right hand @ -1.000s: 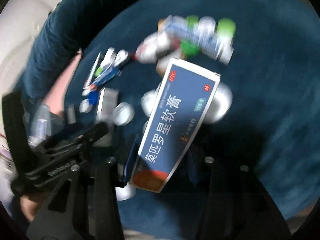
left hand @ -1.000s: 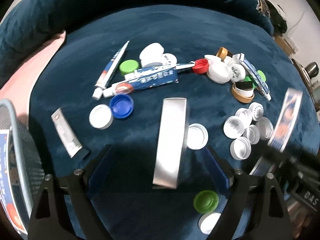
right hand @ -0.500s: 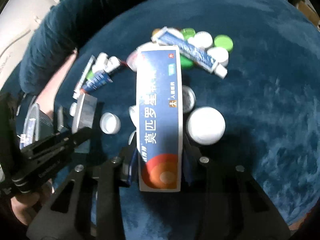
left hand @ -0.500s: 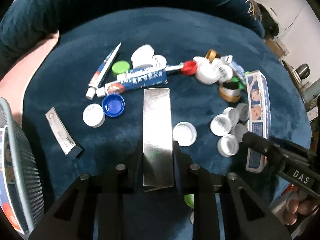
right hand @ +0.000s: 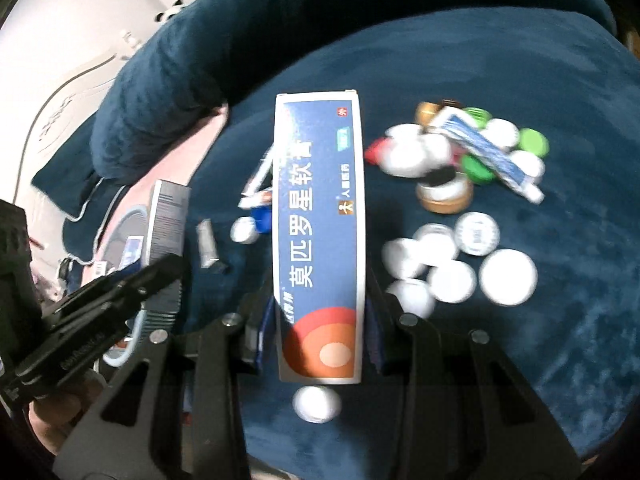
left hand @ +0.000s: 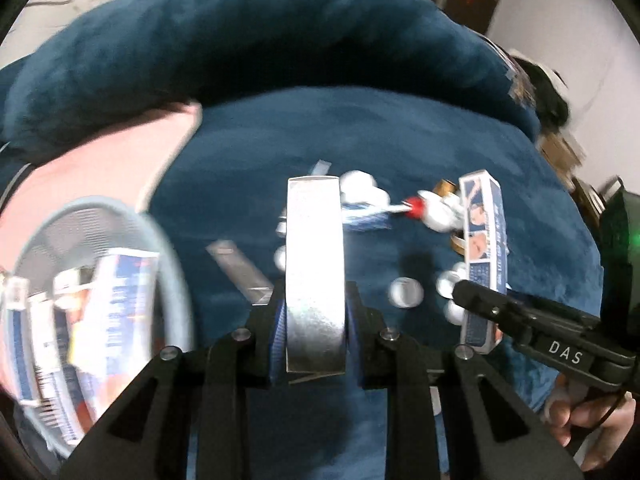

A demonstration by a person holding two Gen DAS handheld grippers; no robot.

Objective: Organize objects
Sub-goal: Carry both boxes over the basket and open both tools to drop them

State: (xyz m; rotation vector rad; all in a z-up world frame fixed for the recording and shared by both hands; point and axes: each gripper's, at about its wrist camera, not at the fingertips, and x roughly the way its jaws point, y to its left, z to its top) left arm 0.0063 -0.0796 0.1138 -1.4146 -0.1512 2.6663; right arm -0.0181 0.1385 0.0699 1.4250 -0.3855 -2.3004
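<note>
Left gripper [left hand: 316,316] clamps a silver carton [left hand: 315,264], right gripper [right hand: 320,320] a blue ointment box [right hand: 320,240]; mesh basket [left hand: 176,280] at left holds some boxes, while caps and tubes remain loose on the far right.

blue cushion [right hand: 540,60], scattered caps [right hand: 508,277], tubes [right hand: 486,152]

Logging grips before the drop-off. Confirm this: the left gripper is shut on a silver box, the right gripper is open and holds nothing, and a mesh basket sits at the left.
One part is wrong: the right gripper is not open. The right wrist view shows it shut on a blue ointment box. The rest holds: the left gripper grips the silver box, and the mesh basket sits at the left.
</note>
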